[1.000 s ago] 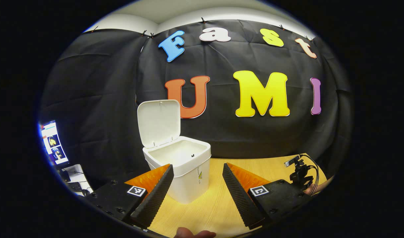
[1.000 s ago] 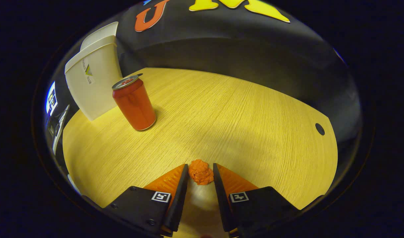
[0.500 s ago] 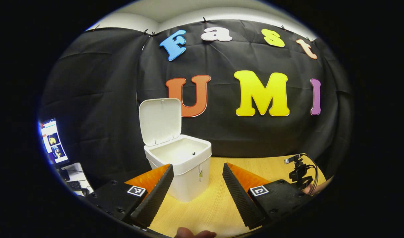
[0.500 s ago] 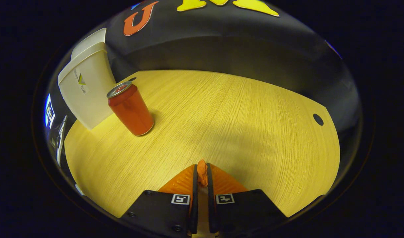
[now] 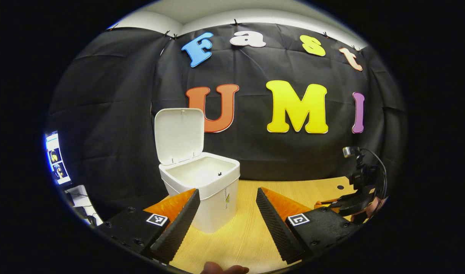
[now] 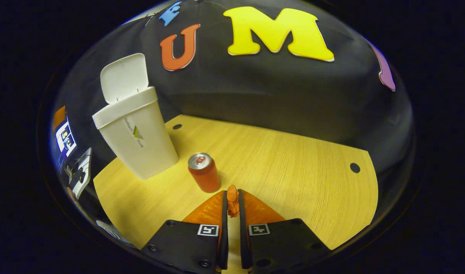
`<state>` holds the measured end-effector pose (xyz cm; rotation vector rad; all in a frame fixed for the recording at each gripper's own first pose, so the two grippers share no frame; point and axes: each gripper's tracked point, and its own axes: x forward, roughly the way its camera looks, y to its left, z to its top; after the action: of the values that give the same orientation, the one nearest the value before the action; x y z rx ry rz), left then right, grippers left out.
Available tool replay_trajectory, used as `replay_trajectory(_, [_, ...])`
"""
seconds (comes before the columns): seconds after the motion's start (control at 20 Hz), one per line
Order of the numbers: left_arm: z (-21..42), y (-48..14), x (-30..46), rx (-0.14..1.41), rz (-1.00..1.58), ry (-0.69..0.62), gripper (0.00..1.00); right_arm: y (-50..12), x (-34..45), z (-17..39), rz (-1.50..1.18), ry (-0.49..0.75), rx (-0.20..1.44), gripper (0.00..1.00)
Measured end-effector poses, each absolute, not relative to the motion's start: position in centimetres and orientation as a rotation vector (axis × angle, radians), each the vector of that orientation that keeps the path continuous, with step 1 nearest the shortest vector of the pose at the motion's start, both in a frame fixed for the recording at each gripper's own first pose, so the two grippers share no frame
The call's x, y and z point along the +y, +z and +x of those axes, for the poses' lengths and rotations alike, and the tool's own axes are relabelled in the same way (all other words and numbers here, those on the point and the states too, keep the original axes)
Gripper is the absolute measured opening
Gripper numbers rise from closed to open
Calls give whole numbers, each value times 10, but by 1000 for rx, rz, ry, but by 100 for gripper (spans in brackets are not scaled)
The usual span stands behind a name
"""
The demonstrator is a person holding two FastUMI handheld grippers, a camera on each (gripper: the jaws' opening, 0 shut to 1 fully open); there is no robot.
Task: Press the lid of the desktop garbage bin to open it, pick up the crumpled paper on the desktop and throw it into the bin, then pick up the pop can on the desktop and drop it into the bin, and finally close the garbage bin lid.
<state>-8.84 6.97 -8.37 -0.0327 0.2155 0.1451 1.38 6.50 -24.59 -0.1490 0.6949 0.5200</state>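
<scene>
The right gripper [image 6: 232,199] pinches the paper [image 6: 232,198] between both fingers, raised above the table [image 6: 293,171]. The paper is a small orange wad, squeezed thin by the grip, with only its crumpled top edge peeking out past the fingertips. The left gripper [image 5: 226,207] is spread wide and holds nothing, hanging low over the near table edge with the bin [image 5: 205,190] just beyond its fingers.

The step in hand looks like the carry to the bin. The bin stands at the far left of the table in the right gripper view, white, with its lid [image 6: 124,77] tipped up and back on the far side, so the mouth is open from the near side. To do this well, the right gripper should travel left and far at a height that clears the rim, and release only when the wad is squarely over the opening; a light wad may cling to a finger or drift, so a full spread of the fingers, low over the mouth, is safer than a toss.

The can [image 6: 204,172] stands upright between the gripper and the bin, red with a silver top. It lies close to the direct path, so the carry should pass above it rather than brush it. The left gripper sits near the bin's front and should keep out of the way.
</scene>
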Motion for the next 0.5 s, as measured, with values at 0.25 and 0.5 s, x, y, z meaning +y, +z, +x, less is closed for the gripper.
replay_trajectory(0.25, [-82, -79, 78, 182, -18, 102, 98, -163, 126, 8, -168, 597, 555, 14])
replay_trajectory(0.5, [-85, -74, 102, 161, 3, 127, 98, -94, 203, 25, -130, 673, 421, 13])
